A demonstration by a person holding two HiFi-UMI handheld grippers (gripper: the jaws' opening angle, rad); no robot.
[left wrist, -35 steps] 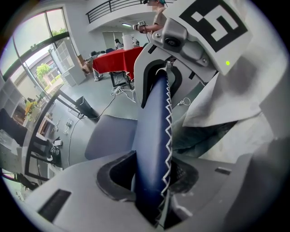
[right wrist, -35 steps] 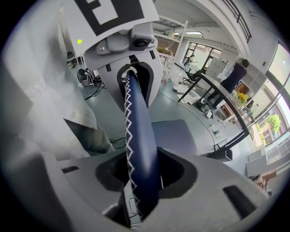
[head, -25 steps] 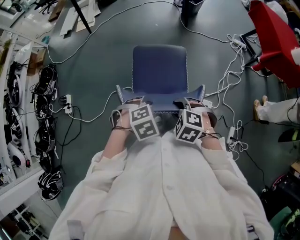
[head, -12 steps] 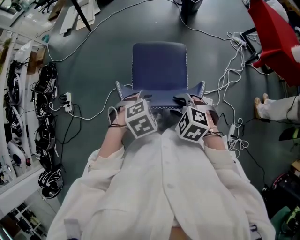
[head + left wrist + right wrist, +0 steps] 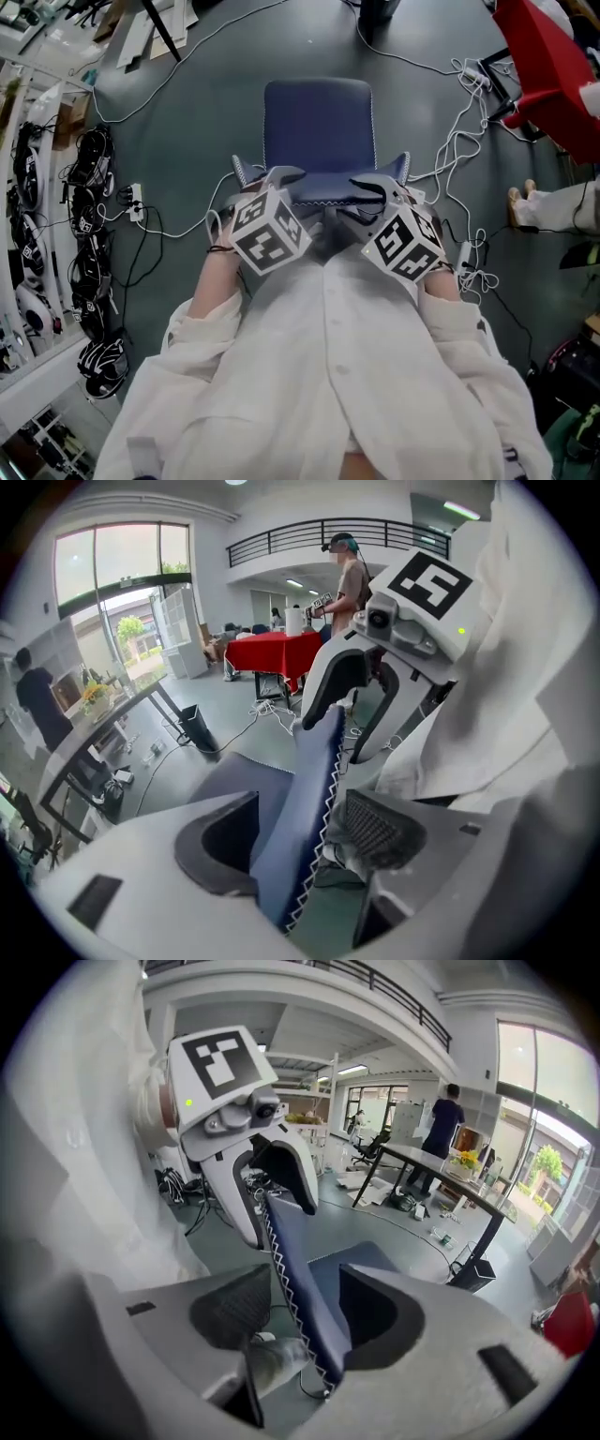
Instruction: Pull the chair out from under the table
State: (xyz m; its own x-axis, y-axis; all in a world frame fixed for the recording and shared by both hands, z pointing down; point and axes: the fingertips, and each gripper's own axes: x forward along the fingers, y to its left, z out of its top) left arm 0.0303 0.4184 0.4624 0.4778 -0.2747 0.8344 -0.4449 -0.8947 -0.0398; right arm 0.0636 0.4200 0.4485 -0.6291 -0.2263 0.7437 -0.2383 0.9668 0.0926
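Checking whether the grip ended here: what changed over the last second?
Both grippers let go. The left gripper and right gripper have just been opening their fingers and have lifted and tilted. The back of the chair now stands loose between the fingers. The chair itself stayed put.

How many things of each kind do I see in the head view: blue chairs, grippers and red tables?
Blue chair: 1
Grippers: 2, the left gripper and the right gripper; both have just been opening their jaws, with the chair's back between them
Red table: 1
Total: 4
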